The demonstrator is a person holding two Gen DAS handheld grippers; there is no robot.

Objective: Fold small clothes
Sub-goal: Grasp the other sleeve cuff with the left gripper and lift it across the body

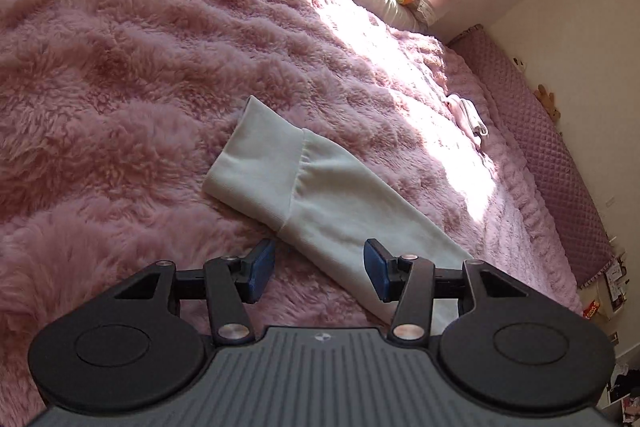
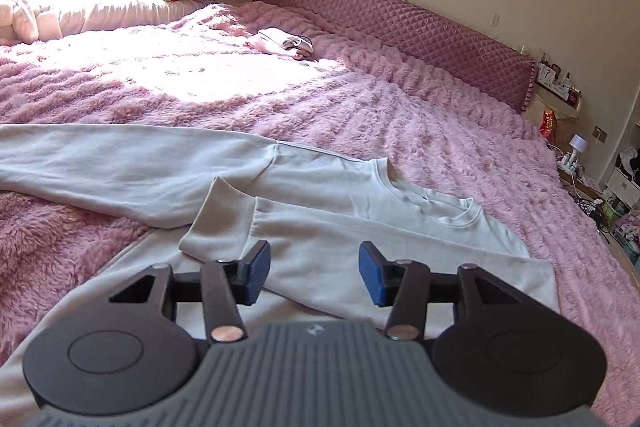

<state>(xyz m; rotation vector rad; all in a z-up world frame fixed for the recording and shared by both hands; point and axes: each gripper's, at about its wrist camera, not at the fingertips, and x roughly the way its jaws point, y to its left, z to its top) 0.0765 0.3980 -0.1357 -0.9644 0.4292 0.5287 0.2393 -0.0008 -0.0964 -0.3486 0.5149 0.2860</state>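
Sweatshirt [image 2: 320, 227], pale grey, lies spread on the pink plush bedspread [image 1: 120, 67] as I hold both grippers above it, neither one grasping anything. My left gripper [image 1: 319, 269] has its blue pads parted, with only air between them; the sweatshirt's outstretched sleeve [image 1: 320, 195] runs on a diagonal from just under the right-hand pad up and away to its ribbed cuff [image 1: 256, 155], so the cuff lies ahead and slightly left of my fingers, the sleeve's long axis slanting across my line of reach. My right gripper [image 2: 315, 273] is likewise spread and empty, hovering over the other sleeve [image 2: 360, 251], which is already laid across the chest with its cuff [image 2: 220, 219] just beyond my left-hand pad. I judge the coming fold turns on the straight sleeve, and my left hand is the nearer to it. Collar [image 2: 432, 203] sits ahead and right in the right wrist view. The hem and lower body are hidden under the gripper housing, and the straight sleeve's cuff is cut off at that view's left edge. A small pile of folded clothes [image 2: 280, 43] rests well apart, its items hard to make out in the sun glare
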